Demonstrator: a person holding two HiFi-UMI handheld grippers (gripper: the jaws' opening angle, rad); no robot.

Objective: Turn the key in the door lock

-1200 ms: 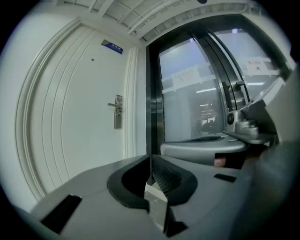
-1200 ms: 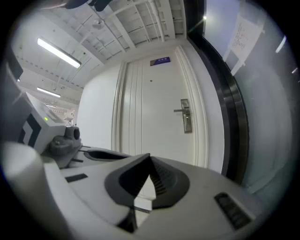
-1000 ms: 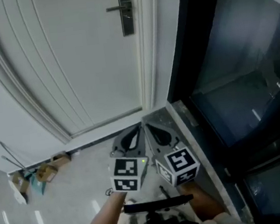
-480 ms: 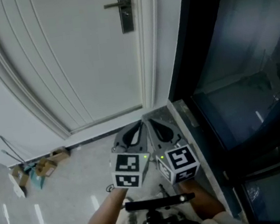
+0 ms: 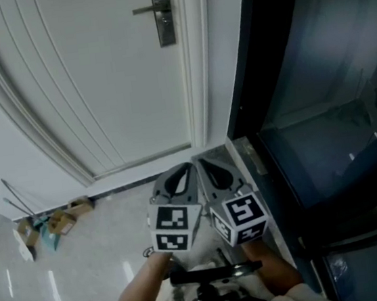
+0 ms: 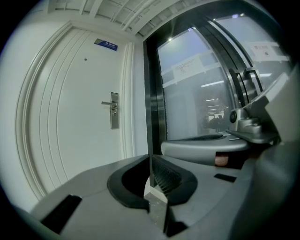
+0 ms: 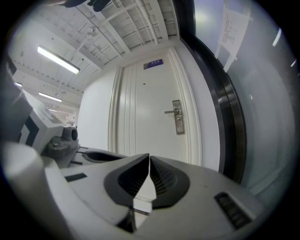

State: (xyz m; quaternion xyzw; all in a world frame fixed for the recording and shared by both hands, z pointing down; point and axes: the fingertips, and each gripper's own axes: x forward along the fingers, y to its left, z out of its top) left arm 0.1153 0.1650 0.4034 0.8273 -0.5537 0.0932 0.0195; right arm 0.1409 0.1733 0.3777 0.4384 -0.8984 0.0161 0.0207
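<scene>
A white panelled door (image 5: 97, 76) stands ahead with a metal lock plate and lever handle (image 5: 162, 12) near its right edge; the same handle (image 6: 112, 108) (image 7: 176, 117) appears in both gripper views. No key can be made out at this distance. My left gripper (image 5: 189, 168) and right gripper (image 5: 198, 165) are held side by side, well short of the door, both shut with nothing between the jaws. In the left gripper view the jaws (image 6: 150, 161) meet; in the right gripper view (image 7: 149, 161) they also meet.
A dark glass wall with a black frame (image 5: 305, 98) runs along the right of the door. Cardboard scraps and rods (image 5: 44, 225) lie on the shiny floor at the left by the wall. A small blue sign (image 6: 106, 44) sits above the door.
Both grippers have moved together toward the door; the handle sits slightly further left and higher in the head view. The jaws stayed shut.
</scene>
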